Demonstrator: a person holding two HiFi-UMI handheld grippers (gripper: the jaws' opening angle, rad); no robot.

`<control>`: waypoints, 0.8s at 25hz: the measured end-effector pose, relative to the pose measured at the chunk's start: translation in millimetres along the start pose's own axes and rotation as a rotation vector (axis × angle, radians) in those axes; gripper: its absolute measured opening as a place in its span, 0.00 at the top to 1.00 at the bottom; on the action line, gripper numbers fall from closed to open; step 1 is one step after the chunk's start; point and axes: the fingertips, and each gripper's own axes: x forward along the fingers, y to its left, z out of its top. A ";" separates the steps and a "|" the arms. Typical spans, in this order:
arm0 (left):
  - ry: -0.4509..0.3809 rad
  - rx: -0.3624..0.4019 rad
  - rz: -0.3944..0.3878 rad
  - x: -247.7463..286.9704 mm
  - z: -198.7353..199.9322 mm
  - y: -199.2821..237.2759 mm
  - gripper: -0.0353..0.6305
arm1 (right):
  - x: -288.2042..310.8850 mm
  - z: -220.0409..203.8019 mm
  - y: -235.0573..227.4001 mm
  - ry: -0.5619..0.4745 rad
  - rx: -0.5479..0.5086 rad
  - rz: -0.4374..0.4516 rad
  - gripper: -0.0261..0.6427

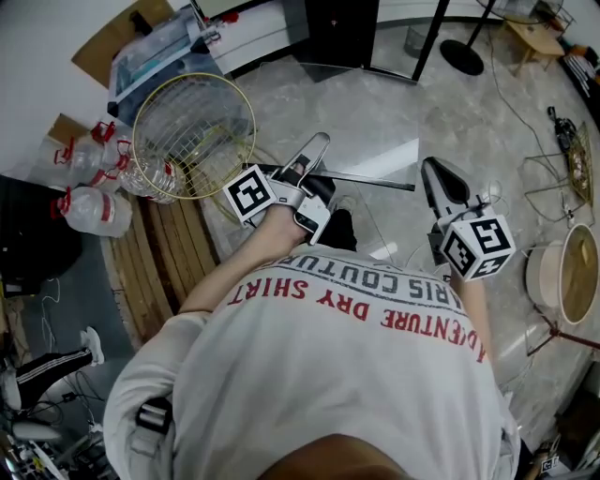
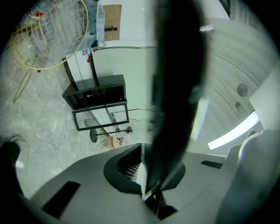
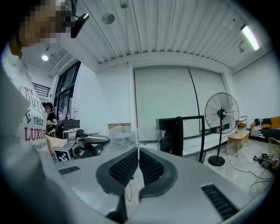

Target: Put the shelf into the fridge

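Inspecting the carry, we find the shelf (image 1: 380,161), a clear pane with a dark trim strip along one edge, held in the air above the marble floor (image 1: 394,103) and spanning the gap between the two tongs.

The left tongs (image 1: 314,148) are clamped on the trimmed edge. In the left gripper view the dark strip rises straight out from between the jaws, with no gap showing. The right tongs (image 1: 439,178) are pinched narrow on the bare glass at the far end, and the right gripper view shows the thin pane standing between the ribbed pads.

We judge the two-ended grip to be deliberate. A wide, slick pane gripped at one end would swing or slip, while a hold at each end keeps it near level and away from the person's body.

A black cabinet with a glass front (image 1: 339,28) stands beyond, well apart from the shelf. We take it to be the fridge, though no view shows its interior. The shelf is not in it at this moment.

Risk noted: a hard grip on a thin glass edge calls for steady, matched travel of both hands.
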 end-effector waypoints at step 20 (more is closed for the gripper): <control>0.068 -0.004 0.019 135.2 96.4 69.5 0.89 | 147.1 6.5 -94.8 0.086 0.054 -0.037 0.92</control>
